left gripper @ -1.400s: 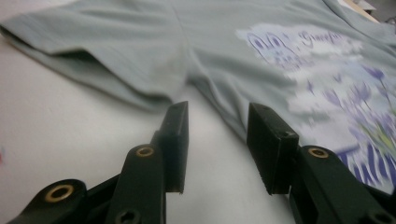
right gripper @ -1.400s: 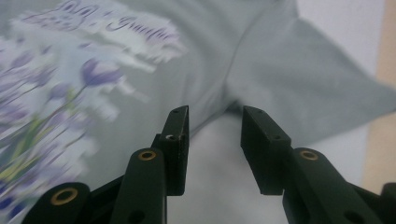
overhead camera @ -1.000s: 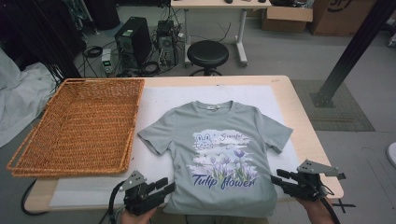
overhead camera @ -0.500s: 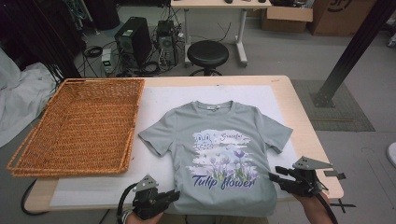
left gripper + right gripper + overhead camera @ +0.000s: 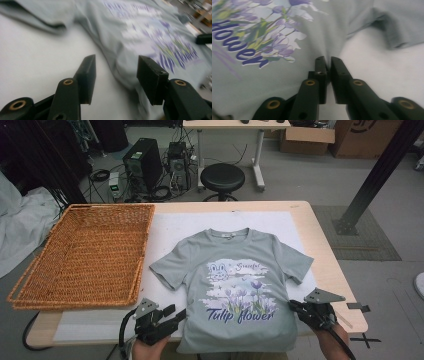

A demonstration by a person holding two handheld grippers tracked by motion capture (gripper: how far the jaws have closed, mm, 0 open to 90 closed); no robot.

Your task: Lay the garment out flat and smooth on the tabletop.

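Right gripper (image 5: 327, 65) is clenched on the T-shirt (image 5: 240, 290) side seam at four o'clock; left gripper (image 5: 116, 75) gapes, straddling the eight o'clock edge — limp, light cloth, best pinched at seams.

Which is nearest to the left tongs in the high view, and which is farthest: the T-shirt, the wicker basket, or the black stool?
From the left tongs:
1. T-shirt, just to their right, its side edge at the tips.
2. Wicker basket, ahead and to the left on the table.
3. Black stool, on the floor beyond the table's far edge.
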